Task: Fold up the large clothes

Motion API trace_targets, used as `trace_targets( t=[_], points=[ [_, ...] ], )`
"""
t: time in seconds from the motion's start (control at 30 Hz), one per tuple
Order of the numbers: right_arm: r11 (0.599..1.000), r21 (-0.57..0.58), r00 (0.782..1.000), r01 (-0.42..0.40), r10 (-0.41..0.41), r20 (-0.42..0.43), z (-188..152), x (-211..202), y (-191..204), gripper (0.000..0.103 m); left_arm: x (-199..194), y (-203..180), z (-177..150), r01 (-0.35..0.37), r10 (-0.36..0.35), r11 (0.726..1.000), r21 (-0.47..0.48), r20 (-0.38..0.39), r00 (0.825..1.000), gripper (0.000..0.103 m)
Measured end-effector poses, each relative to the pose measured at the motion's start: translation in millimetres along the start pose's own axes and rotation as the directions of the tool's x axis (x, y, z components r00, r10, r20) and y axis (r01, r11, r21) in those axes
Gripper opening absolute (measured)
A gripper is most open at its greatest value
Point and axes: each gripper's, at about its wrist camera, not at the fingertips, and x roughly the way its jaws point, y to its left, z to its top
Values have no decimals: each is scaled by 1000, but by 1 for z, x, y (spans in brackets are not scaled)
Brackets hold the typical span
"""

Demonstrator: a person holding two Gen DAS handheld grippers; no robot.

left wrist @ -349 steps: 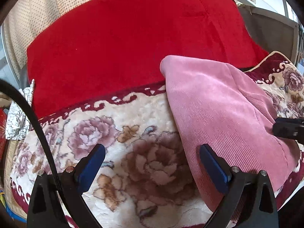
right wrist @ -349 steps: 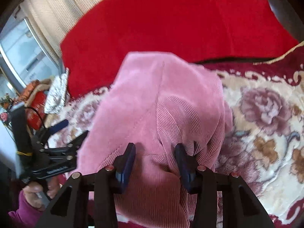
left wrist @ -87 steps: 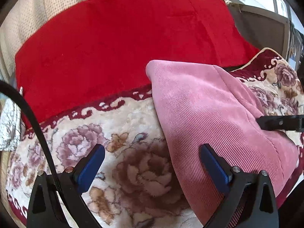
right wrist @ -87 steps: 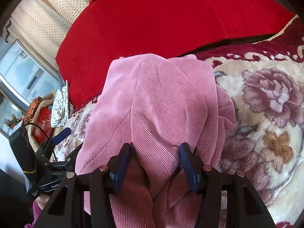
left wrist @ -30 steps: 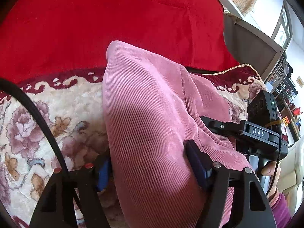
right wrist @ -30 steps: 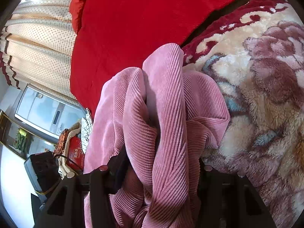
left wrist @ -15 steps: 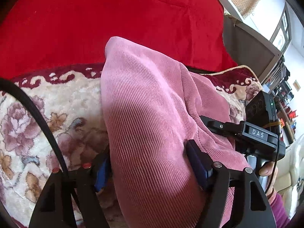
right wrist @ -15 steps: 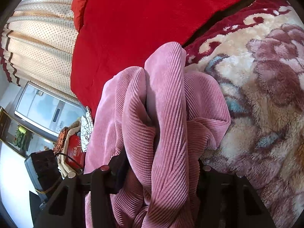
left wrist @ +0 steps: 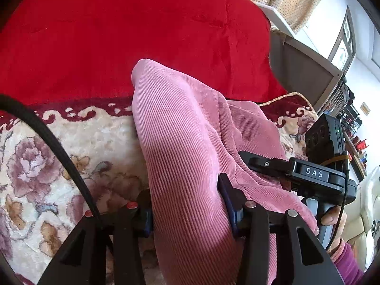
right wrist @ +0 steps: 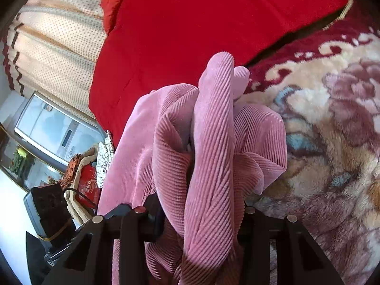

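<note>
Pink ribbed corduroy garment (left wrist: 190,147): bunched in thick folds on a cream floral plush blanket (left wrist: 78,142), before a red velvet cushion (left wrist: 142,28). Left gripper (left wrist: 187,204): jaws just closed, clamped on a garment fold. Right gripper (right wrist: 201,216): likewise just closed, pinched on gathered garment folds (right wrist: 213,142).

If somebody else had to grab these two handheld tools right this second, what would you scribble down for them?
Left tool: jaws just closing, clamped on a fold of the pink corduroy garment.
Right tool: jaws just closing too, gripping a bunched end of it.
Garment lies folded on the floral blanket, in front of the red cushion.
Done: both ends gripped.
Left: finish the fold, flatten it.
</note>
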Motion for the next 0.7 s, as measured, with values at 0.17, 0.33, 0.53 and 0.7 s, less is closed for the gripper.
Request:
trace_targets(
  t=[0.17,0.33,0.53,0.7],
  points=[
    [999,-37,1000,-16,17,15,-3,-2,23,42,-26,5,2,-18,18,1000,2,46,999,48],
    [995,-80,997,-63,66,34,-7,1,50,42,-62,19,-1,-65,64,998,7,105,992,48],
    [985,-115,990,-130,134,32,-16,20,83,42,-93,44,-8,-124,126,992,-19,142,982,48],
    [979,-132,988,-155,157,5,-29,43,106,42,-106,64,-16,-166,171,985,-45,138,976,48]
  ],
)
